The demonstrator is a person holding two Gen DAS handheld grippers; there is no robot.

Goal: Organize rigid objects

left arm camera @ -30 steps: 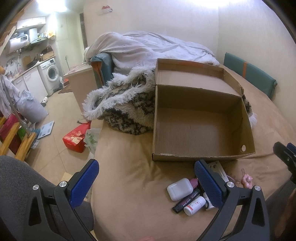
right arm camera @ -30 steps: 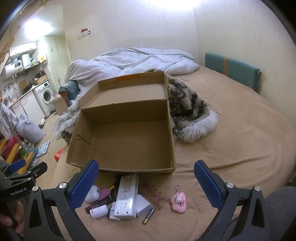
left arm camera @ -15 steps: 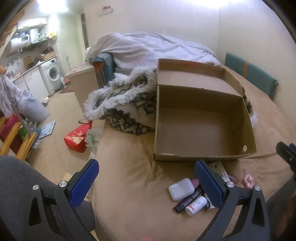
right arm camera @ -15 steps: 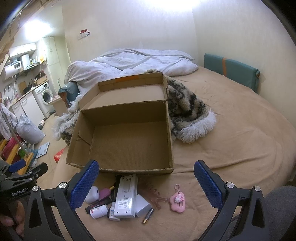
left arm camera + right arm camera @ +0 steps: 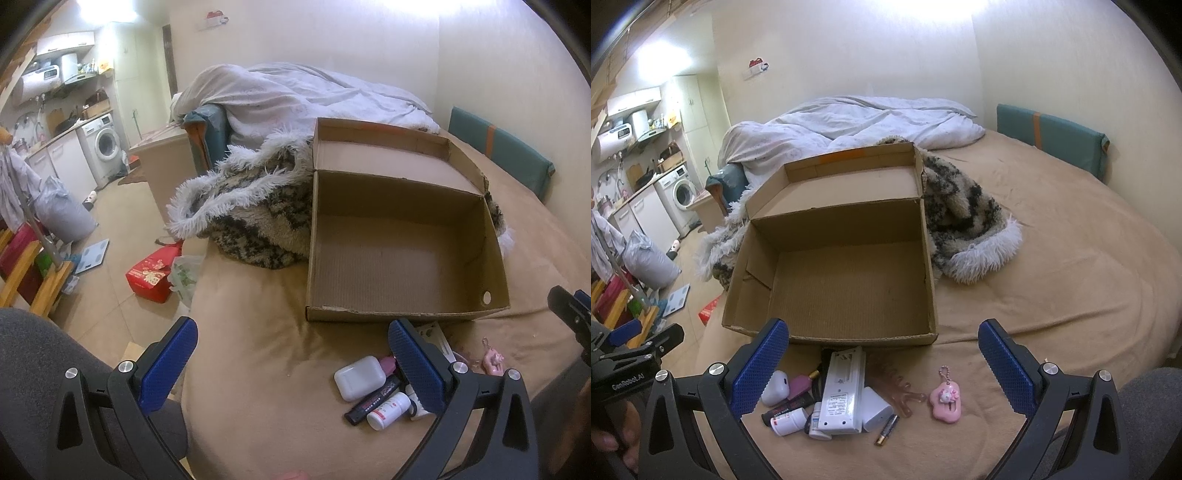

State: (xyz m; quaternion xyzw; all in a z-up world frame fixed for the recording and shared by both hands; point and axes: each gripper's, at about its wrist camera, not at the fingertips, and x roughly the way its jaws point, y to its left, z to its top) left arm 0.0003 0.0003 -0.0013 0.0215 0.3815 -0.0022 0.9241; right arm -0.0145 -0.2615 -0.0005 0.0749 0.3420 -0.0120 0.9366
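Observation:
An open, empty cardboard box (image 5: 849, 284) (image 5: 402, 258) lies on the tan bed. In front of it sits a pile of small items: a white remote (image 5: 844, 391), a white earbud case (image 5: 359, 376) (image 5: 775, 387), a small white pill bottle (image 5: 388, 406) (image 5: 788, 421), a black tube (image 5: 371, 400), a battery (image 5: 886, 434), a translucent claw clip (image 5: 899, 391) and a pink keychain charm (image 5: 945, 400) (image 5: 491, 363). My right gripper (image 5: 882, 373) is open above the pile. My left gripper (image 5: 293, 363) is open, left of the pile.
A furry patterned blanket (image 5: 964, 221) lies behind and beside the box, with a white duvet (image 5: 857, 122) further back. The bed's left edge drops to a floor with a red bag (image 5: 151, 275). A teal cushion (image 5: 1052, 136) leans on the right wall.
Both grippers have drifted slightly; the box and items shift a little in view. Nothing was picked up or moved.

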